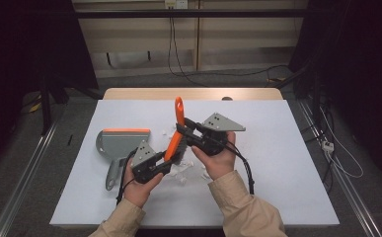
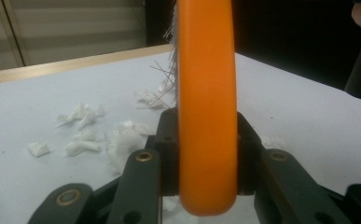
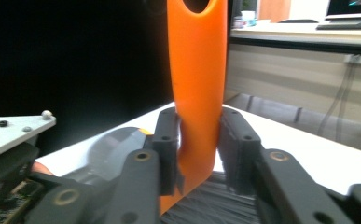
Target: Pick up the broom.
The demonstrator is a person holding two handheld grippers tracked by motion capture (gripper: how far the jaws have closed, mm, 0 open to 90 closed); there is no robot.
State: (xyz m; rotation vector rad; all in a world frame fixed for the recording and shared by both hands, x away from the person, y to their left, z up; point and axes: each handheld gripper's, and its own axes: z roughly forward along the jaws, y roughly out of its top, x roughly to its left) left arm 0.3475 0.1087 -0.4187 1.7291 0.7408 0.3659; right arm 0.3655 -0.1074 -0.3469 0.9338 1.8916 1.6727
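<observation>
Left gripper [image 1: 166, 159], right gripper [image 1: 182, 131] both clamp orange brush [image 1: 176, 129] (dustpan [image 1: 121, 142] beside).

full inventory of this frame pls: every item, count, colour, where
Orange plastic hand brush with dark bristles: 1, orange, held upright over the table's middle, clamped by both grippers.
Grey dustpan with orange lip: 1, grey and orange, lying on the table's left part.
White crumpled paper scraps: several, white, scattered mid-table around the brush.
White-topped table: 1, white with a wooden far edge.
Cables: several, on the floor to the right and behind.
Left gripper: black, shut on the brush, near its bristle end.
Right gripper: black, shut on the brush handle.
Hands: 2, tan sleeves, entering from the bottom.
</observation>
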